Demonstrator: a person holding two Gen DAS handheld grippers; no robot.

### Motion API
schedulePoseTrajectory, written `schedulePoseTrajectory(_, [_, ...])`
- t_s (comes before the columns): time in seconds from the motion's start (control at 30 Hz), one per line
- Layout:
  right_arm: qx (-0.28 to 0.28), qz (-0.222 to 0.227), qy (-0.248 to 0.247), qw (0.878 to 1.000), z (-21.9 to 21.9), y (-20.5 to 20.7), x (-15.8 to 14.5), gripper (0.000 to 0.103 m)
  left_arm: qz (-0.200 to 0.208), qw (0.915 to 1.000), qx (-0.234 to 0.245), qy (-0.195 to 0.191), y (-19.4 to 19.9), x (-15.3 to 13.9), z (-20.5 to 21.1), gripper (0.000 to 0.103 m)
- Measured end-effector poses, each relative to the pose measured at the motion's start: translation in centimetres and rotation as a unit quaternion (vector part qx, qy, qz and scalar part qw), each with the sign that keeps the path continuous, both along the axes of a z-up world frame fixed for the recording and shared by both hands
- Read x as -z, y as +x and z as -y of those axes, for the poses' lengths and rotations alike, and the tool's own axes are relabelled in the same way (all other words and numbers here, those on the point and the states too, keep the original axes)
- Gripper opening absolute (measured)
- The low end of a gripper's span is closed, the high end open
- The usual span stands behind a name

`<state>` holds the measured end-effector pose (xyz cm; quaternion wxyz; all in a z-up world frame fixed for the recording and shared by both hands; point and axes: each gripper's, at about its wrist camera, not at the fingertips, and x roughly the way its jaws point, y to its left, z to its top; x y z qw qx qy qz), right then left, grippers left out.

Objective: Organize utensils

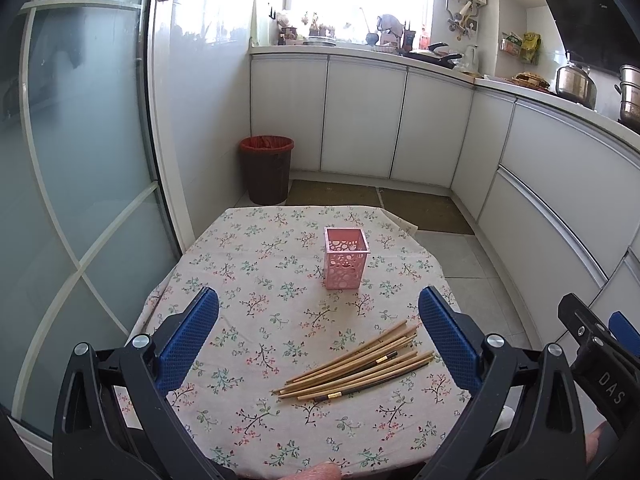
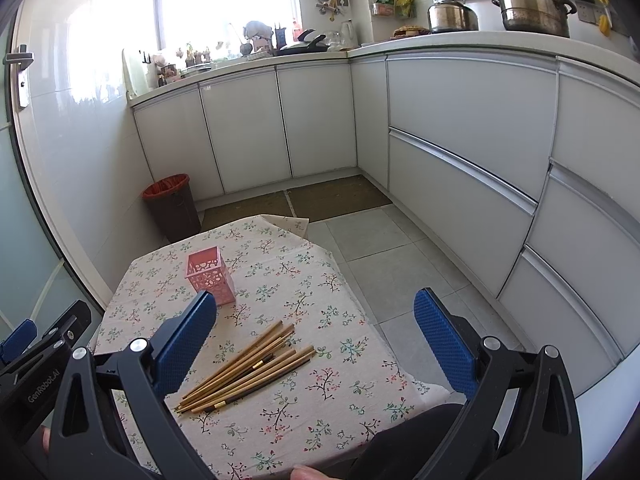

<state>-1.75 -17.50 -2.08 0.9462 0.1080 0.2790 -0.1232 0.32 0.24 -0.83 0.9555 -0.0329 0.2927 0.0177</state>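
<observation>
**Chopsticks loose, holder empty, both grippers waiting**

Nothing gripped yet. Left gripper (image 1: 318, 336) held above the near half of the surface (image 1: 248, 248), jaws wide apart and bare, aimed straight ahead so both targets sit between the blue pads. Right gripper (image 2: 316, 336) held likewise, jaws wide apart and bare, set further right so its view runs past the surface edge to the floor.

Chopsticks (image 1: 356, 364) lying flat in a loose fan on the floral cloth, near ends bunched, far ends splayed; mostly pale wood, a couple dark with gold bands. Placed low and close, within easy reach of either gripper, a little nearer the right one.

Pink holder (image 1: 345, 258) standing upright beyond the pile, well apart from it, open top up, seemingly empty: ready to take sticks dropped in end first.

Probably the very start of the job. Likely next: lowering one gripper onto the bunched end of the pile. Thin sticks flat on cloth, so prone to rolling or slipping from the pads.
</observation>
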Motion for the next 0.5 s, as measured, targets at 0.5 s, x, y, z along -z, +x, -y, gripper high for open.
schedulePoseTrajectory(0.5, [-0.002,-0.003,0.001,1.000,0.11,0.08,-0.04,0.096,-0.003,1.0000,0.000,0.000,0.00,0.06,0.00,0.096])
